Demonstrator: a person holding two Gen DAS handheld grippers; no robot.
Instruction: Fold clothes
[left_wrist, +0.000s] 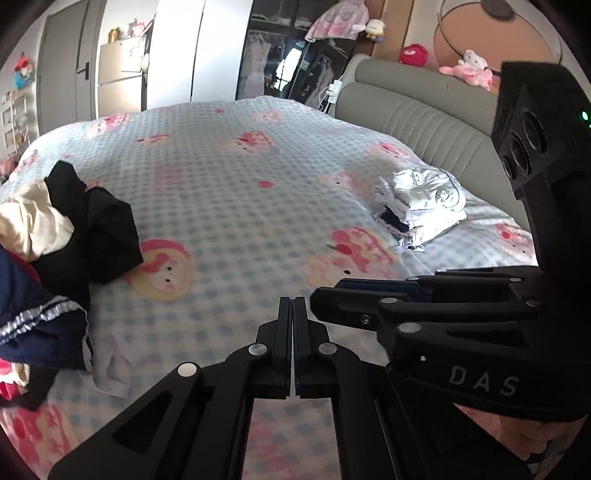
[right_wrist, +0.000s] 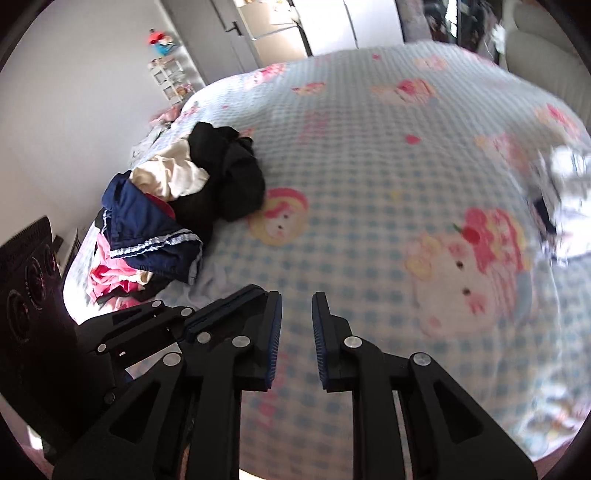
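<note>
A heap of unfolded clothes (left_wrist: 55, 240) lies at the left of the bed: black, cream, navy with a silver stripe, and pink pieces. It also shows in the right wrist view (right_wrist: 177, 206). A folded white printed garment (left_wrist: 424, 203) sits at the right near the headboard, blurred in the right wrist view (right_wrist: 565, 192). My left gripper (left_wrist: 293, 306) is shut and empty above the blanket. My right gripper (right_wrist: 297, 314) is open and empty, and shows in the left wrist view (left_wrist: 369, 299) just right of the left one.
The bed carries a blue checked blanket with pink cartoon prints (left_wrist: 240, 192). A grey padded headboard (left_wrist: 424, 118) stands at the right with plush toys (left_wrist: 469, 66) on top. A wardrobe and door (left_wrist: 66, 74) are behind the bed.
</note>
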